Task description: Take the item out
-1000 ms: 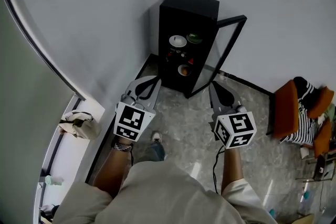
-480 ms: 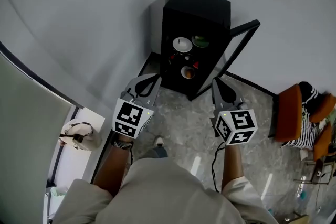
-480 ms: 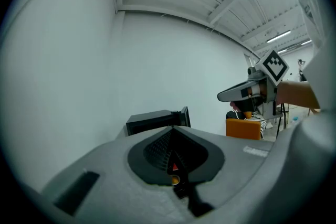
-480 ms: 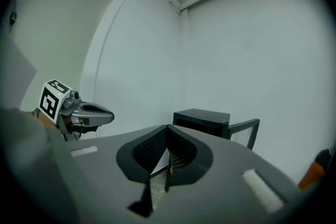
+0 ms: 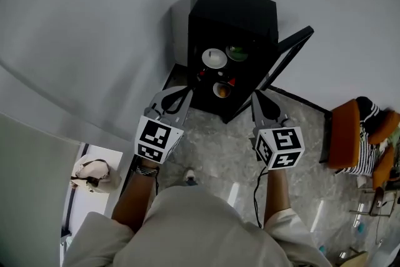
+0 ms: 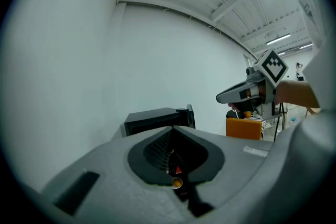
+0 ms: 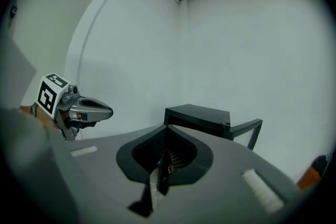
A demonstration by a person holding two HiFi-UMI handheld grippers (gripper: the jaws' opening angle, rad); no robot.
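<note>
A black cabinet [image 5: 232, 15] stands on the floor against the white wall, its glass door [image 5: 286, 58] swung open to the right. On its shelves sit a white bowl [image 5: 214, 58], a green bowl [image 5: 237, 52], an orange item [image 5: 220, 90] and small red things [image 5: 201, 75]. My left gripper [image 5: 186, 92] is shut and empty, just short of the cabinet's lower left corner. My right gripper [image 5: 255, 95] is shut and empty, in front of the open door's foot. The cabinet [image 6: 157, 119] rises beyond the shut left tips, and the cabinet [image 7: 202, 115] also shows past the right ones.
An orange chair [image 5: 342, 134] with a striped cloth stands at the right. A beige bag [image 5: 94, 172] lies on a ledge at the lower left. A cable [image 5: 255, 194] hangs from the right gripper over the grey marble floor [image 5: 212, 147].
The person has stepped toward the cabinet, so it sits larger and more central. The ledge with the bag has slid back at left. Both grippers stay shut, side by side.
</note>
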